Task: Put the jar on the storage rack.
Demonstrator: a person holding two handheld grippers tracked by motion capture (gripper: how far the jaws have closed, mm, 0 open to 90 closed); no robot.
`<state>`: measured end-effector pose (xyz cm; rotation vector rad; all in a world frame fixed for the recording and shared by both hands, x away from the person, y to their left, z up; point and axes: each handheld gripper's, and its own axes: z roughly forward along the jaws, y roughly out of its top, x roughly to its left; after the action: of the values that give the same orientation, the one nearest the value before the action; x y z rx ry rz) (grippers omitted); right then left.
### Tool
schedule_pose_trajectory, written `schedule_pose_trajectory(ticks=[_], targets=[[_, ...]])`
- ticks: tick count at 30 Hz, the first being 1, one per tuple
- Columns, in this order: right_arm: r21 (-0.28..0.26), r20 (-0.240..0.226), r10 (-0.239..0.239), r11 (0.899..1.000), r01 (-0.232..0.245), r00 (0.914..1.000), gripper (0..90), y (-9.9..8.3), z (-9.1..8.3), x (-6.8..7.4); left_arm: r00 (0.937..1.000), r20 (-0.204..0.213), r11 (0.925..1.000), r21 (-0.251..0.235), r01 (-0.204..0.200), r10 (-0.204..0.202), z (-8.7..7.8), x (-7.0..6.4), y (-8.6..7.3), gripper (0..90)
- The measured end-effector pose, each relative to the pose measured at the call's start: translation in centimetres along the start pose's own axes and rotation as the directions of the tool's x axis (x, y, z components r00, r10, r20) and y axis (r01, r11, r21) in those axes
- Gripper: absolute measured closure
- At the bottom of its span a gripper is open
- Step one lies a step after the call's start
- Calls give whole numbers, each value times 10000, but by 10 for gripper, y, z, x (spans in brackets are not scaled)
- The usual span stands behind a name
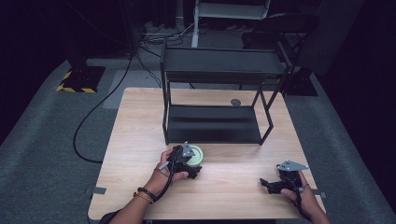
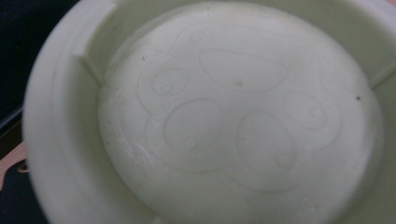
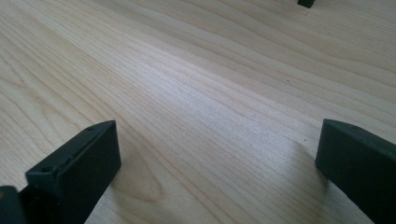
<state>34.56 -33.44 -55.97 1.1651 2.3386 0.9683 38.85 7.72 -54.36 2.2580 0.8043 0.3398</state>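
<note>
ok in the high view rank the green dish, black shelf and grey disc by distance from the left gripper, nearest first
1. green dish, right at the left gripper
2. black shelf, just behind the dish
3. grey disc, on the table behind the shelf's lower tier

high view: above the person's side, facing forward and down over the wooden table (image 1: 140,121) and black rack (image 1: 215,84) | left gripper view: pressed close against a pale green dish (image 2: 224,121), also seen from above | right gripper view: low, skimming the tabletop, shared with high view
</note>
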Motion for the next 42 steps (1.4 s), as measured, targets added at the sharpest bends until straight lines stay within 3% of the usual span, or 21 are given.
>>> schedule_pose_trajectory(ticks=[11, 27, 42], targets=[[0, -16, -6, 10000, 6, 10000, 0, 0, 0, 0, 9999, -82, 9998, -190, 93, -94, -4, -1, 9, 114], [0, -29, -16, 10000, 16, 10000, 0, 0, 0, 0, 9989, -384, 9994, -215, 271, -279, -8, 10, 14, 114], [0, -28, -13, 10000, 13, 10000, 0, 0, 0, 0, 9994, -330, 9995, -301, 136, -146, -8, 10, 26, 114]])
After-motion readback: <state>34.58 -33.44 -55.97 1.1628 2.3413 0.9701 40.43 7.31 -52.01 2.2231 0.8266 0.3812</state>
